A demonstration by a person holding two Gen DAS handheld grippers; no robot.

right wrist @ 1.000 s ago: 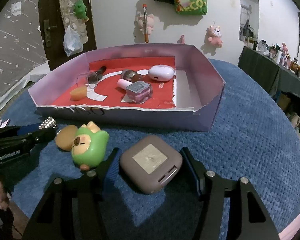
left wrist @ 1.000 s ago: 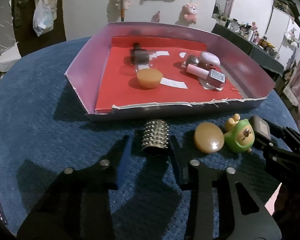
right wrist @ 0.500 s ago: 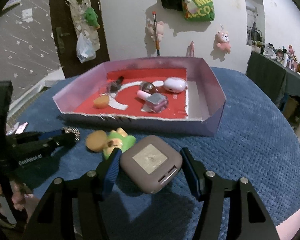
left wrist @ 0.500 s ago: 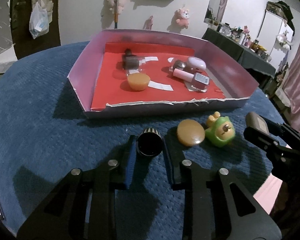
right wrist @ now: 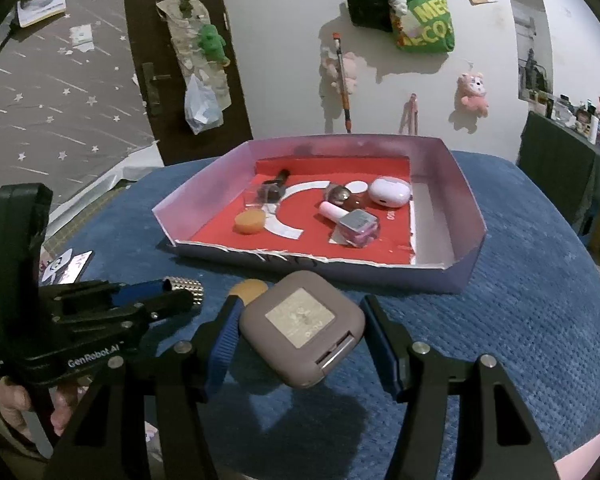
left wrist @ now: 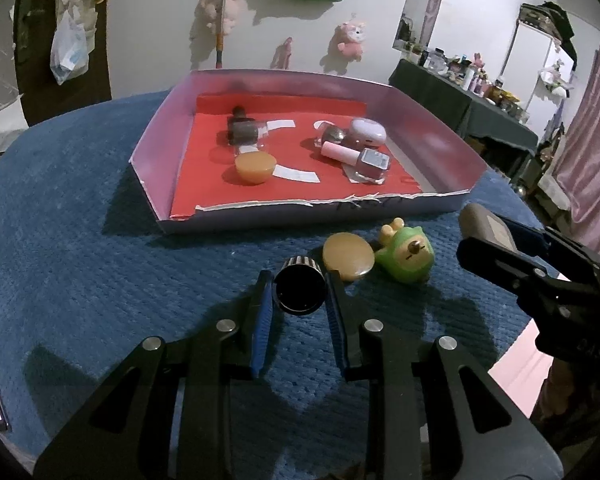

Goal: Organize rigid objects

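Observation:
My left gripper [left wrist: 299, 292] is shut on a small studded metal cylinder [left wrist: 299, 290], held above the blue cloth with its dark open end facing the camera. In the right wrist view the same cylinder [right wrist: 182, 285] pokes out of the left gripper at the left. My right gripper [right wrist: 300, 320] is shut on a mauve square case [right wrist: 302, 320], lifted off the cloth. A shallow box [left wrist: 160, 204] with a red floor holds nail polish bottles [left wrist: 358, 159], a white case [left wrist: 367, 133] and an amber puck [left wrist: 255, 167].
A tan disc [left wrist: 348, 255] and a green toy figure [left wrist: 406, 255] lie on the cloth [left wrist: 80, 220] in front of the box. A phone [right wrist: 66, 268] lies at the table's left edge. A hand [right wrist: 16, 408] grips the left tool. Shelves of clutter stand far right.
Both grippers have risen with their loads. The left jaws closed on the studded cylinder and tipped it end-on to the camera. The mauve case now hides the green toy in the right view.

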